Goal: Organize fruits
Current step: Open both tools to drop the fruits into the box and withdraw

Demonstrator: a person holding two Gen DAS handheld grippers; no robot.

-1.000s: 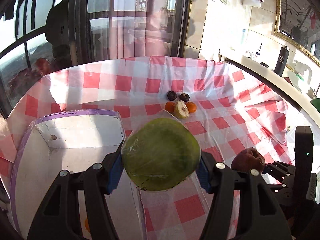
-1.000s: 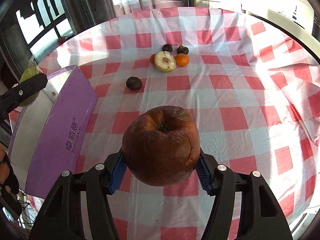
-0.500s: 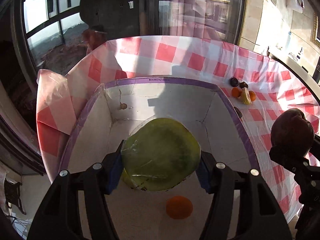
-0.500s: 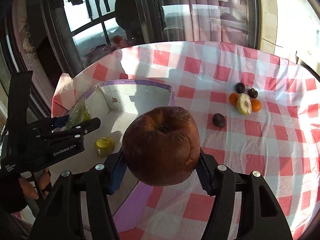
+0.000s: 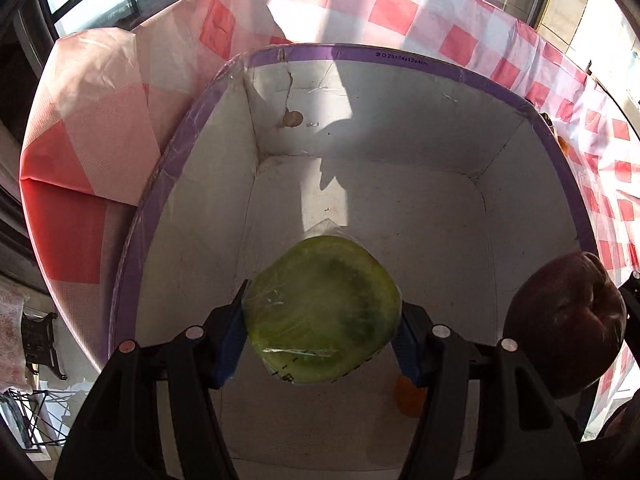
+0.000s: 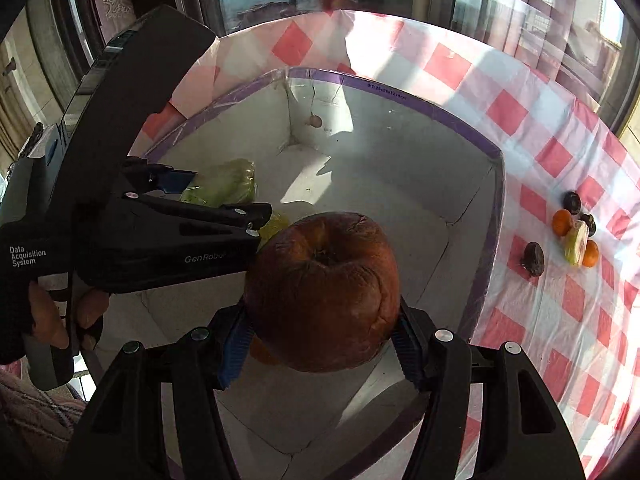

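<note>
My left gripper is shut on a green fruit wrapped in clear film and holds it inside the white cardboard box with a purple rim. My right gripper is shut on a wrinkled brown apple and holds it over the same box. The apple also shows at the right edge of the left wrist view. The left gripper with the green fruit shows in the right wrist view. An orange fruit lies on the box floor.
On the red and white checked cloth right of the box lie several fruits: two oranges, a cut pale fruit and dark round fruits. A yellow-green fruit lies in the box. Windows stand behind the table.
Both grippers have moved further over and down into the box with their fruits. The box now fills both views.
</note>
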